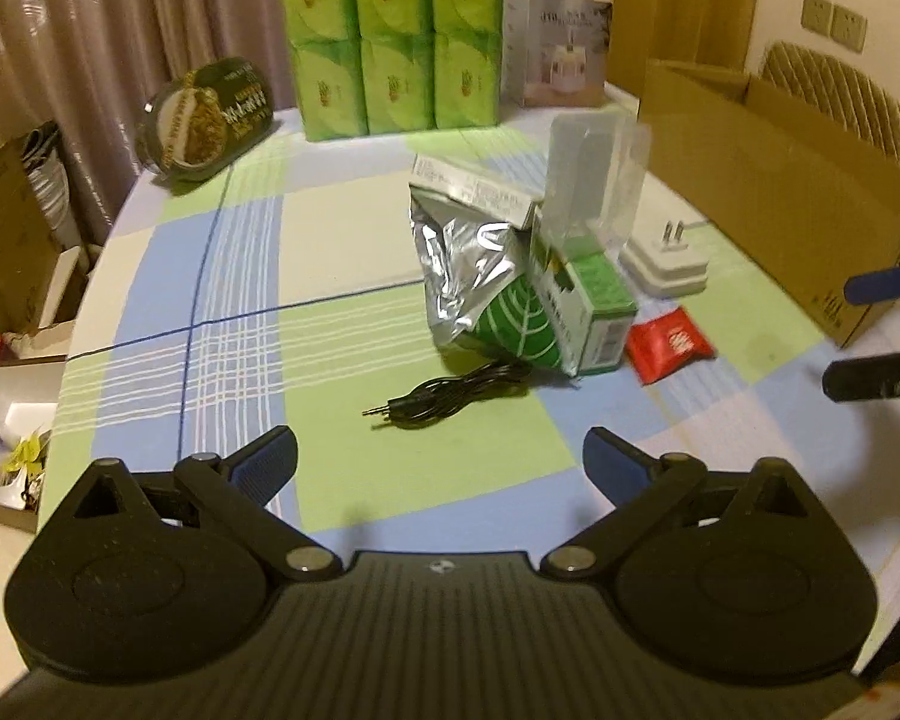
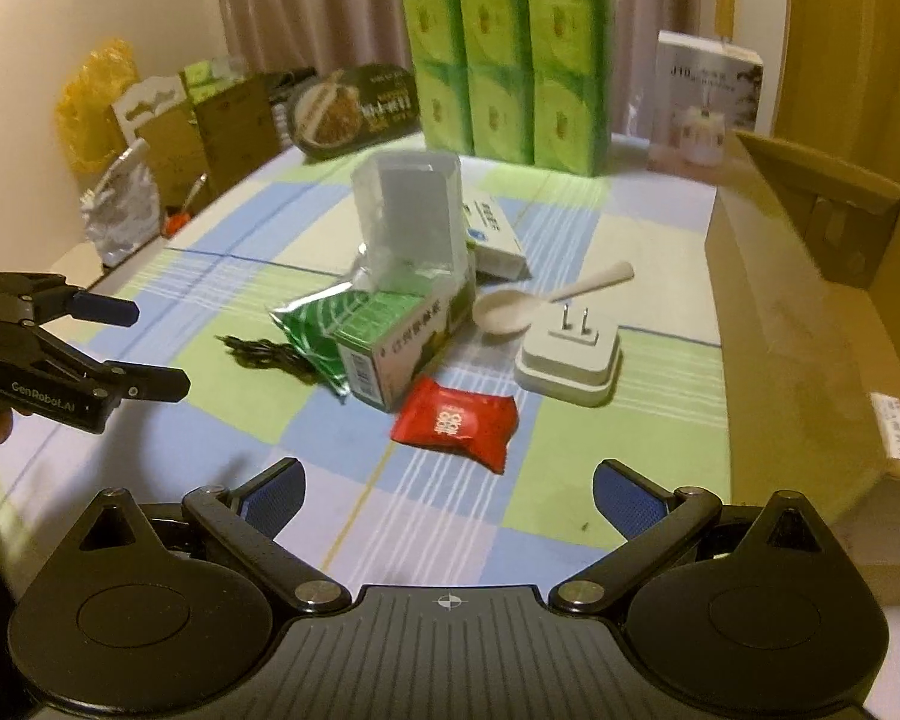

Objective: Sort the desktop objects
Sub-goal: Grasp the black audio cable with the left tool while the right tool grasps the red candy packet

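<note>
A pile of small objects lies mid-table: a silver and green foil bag [image 1: 474,276] [image 2: 315,324], a green and white carton [image 1: 594,312] [image 2: 396,348], a clear plastic package [image 1: 594,180] [image 2: 408,222], a black audio cable [image 1: 444,399] [image 2: 270,354], a red snack packet [image 1: 669,342] [image 2: 456,423], a white plug adapter [image 1: 666,258] [image 2: 570,357], a white spoon [image 2: 528,303] and a small white box [image 1: 474,183] [image 2: 498,237]. My left gripper [image 1: 441,468] [image 2: 150,348] is open and empty, short of the cable. My right gripper [image 2: 450,498] [image 1: 852,330] is open and empty, short of the red packet.
An open cardboard box [image 1: 780,180] [image 2: 810,312] stands along the table's right side. Green tissue packs [image 1: 390,36] [image 2: 510,66], a white product box [image 1: 558,48] [image 2: 705,114] and a dark food container [image 1: 210,117] [image 2: 354,108] line the back. Boxes and clutter sit beyond the left table edge.
</note>
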`<move>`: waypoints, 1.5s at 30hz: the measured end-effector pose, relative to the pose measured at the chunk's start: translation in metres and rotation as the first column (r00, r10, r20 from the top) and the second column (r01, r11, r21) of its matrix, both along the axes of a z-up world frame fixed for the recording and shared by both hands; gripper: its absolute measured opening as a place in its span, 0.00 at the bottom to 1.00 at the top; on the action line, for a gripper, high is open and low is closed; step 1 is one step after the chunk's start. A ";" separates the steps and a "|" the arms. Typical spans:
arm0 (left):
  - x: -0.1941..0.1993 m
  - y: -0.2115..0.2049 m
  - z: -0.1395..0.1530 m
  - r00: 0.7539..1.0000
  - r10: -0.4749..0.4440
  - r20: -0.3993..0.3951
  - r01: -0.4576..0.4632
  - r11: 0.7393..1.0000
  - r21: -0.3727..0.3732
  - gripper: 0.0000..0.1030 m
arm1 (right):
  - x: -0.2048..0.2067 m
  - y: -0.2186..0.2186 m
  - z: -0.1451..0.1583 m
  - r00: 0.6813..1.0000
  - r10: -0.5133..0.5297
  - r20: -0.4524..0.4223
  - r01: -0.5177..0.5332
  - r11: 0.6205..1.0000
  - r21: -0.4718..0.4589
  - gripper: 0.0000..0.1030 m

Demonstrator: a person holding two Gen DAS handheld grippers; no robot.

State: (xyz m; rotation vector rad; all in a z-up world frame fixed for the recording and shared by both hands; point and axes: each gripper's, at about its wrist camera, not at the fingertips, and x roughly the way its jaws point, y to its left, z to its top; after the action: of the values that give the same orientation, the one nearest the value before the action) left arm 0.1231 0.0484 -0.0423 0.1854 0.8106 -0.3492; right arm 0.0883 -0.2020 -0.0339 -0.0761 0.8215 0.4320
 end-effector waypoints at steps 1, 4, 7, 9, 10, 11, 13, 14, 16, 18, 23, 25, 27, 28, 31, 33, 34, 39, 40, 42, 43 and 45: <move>0.005 0.000 -0.005 1.000 -0.011 -0.004 0.011 1.000 0.006 0.94 | 0.003 0.001 -0.004 1.000 0.001 -0.008 -0.001 1.000 0.003 0.93; 0.018 -0.001 -0.017 0.999 -0.052 -0.008 0.052 0.998 0.031 0.92 | 0.011 0.004 -0.014 1.000 -0.004 -0.029 0.004 1.000 -0.007 0.88; 0.030 -0.005 -0.028 0.995 -0.102 -0.007 0.102 0.994 0.050 0.90 | 0.014 0.006 -0.023 0.999 -0.016 -0.040 0.016 1.000 -0.003 0.85; 0.037 -0.007 -0.033 0.992 -0.124 -0.004 0.124 0.991 0.053 0.88 | 0.017 0.008 -0.028 0.999 -0.025 -0.042 0.025 1.000 0.006 0.82; 0.041 -0.008 -0.036 0.992 -0.129 0.000 0.129 0.990 0.056 0.88 | 0.018 0.009 -0.030 0.999 -0.030 -0.043 0.030 0.999 0.010 0.82; 0.044 -0.010 -0.038 0.991 -0.132 0.003 0.132 0.989 0.060 0.87 | 0.019 0.010 -0.033 0.998 -0.036 -0.042 0.037 0.999 0.014 0.80; 0.052 -0.013 -0.043 0.990 -0.143 0.000 0.143 0.987 0.068 0.86 | 0.020 0.012 -0.036 0.998 -0.046 -0.040 0.047 0.999 0.022 0.78; 0.056 -0.016 -0.045 0.989 -0.151 -0.004 0.151 0.986 0.075 0.82 | 0.022 0.013 -0.037 0.998 -0.049 -0.038 0.050 0.998 0.026 0.77; 0.062 -0.020 -0.049 0.986 -0.164 -0.010 0.164 0.982 0.088 0.75 | 0.025 0.016 -0.040 0.998 -0.057 -0.034 0.058 0.998 0.029 0.76; 0.065 -0.021 -0.051 0.985 -0.170 -0.016 0.171 0.982 0.086 0.74 | 0.028 0.018 -0.042 0.997 -0.066 -0.032 0.067 0.997 0.027 0.76; 0.070 -0.022 -0.053 0.986 -0.159 -0.044 0.162 0.985 0.063 0.58 | 0.039 0.023 -0.048 0.994 -0.107 -0.017 0.107 0.994 0.006 0.76; 0.069 -0.021 -0.052 0.988 -0.145 -0.060 0.148 0.988 0.043 0.48 | 0.043 0.024 -0.050 0.993 -0.116 -0.015 0.116 0.993 0.001 0.76; 0.067 -0.020 -0.051 0.991 -0.102 -0.090 0.103 0.995 0.012 0.40 | 0.045 0.027 -0.051 0.993 -0.118 -0.008 0.118 0.993 -0.006 0.76; 0.065 -0.019 -0.050 0.991 -0.087 -0.102 0.087 0.996 -0.006 0.38 | 0.046 0.029 -0.052 0.993 -0.120 -0.006 0.120 0.993 -0.008 0.76; 0.058 -0.021 -0.048 0.991 -0.079 -0.107 0.079 0.997 -0.009 0.31 | 0.049 0.035 -0.054 0.992 -0.123 0.001 0.123 0.992 -0.019 0.76; 0.055 -0.020 -0.047 0.990 -0.077 -0.116 0.076 0.997 -0.017 0.30 | 0.051 0.039 -0.056 0.992 -0.124 0.008 0.125 0.992 -0.037 0.75; 0.053 -0.020 -0.046 0.990 -0.074 -0.120 0.072 0.997 -0.023 0.30 | 0.052 0.041 -0.057 0.992 -0.125 0.012 0.126 0.991 -0.046 0.75; 0.049 -0.017 -0.045 0.988 -0.073 -0.132 0.070 0.997 -0.026 0.30 | 0.056 0.046 -0.060 0.991 -0.130 0.017 0.131 0.988 -0.079 0.64; 0.048 -0.016 -0.045 0.988 -0.076 -0.138 0.072 0.997 -0.031 0.30 | 0.056 0.046 -0.060 0.992 -0.127 0.018 0.128 0.989 -0.079 0.62; 0.045 -0.016 -0.044 0.985 -0.094 -0.142 0.090 0.995 -0.033 0.30 | 0.056 0.046 -0.060 0.992 -0.124 0.020 0.125 0.989 -0.080 0.58; 0.044 -0.018 -0.045 0.985 -0.102 -0.137 0.100 0.995 -0.021 0.30 | 0.056 0.045 -0.060 0.992 -0.122 0.019 0.123 0.989 -0.078 0.57; 0.042 -0.023 -0.045 0.985 -0.122 -0.121 0.124 0.992 0.006 0.30 | 0.055 0.044 -0.059 0.993 -0.116 0.015 0.117 0.990 -0.073 0.51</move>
State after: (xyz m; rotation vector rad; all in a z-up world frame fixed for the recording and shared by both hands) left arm 0.1646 0.0255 -0.0877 0.2296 0.9235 -0.4744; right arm 0.1435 -0.1577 -0.0927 -0.0989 0.8266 0.2911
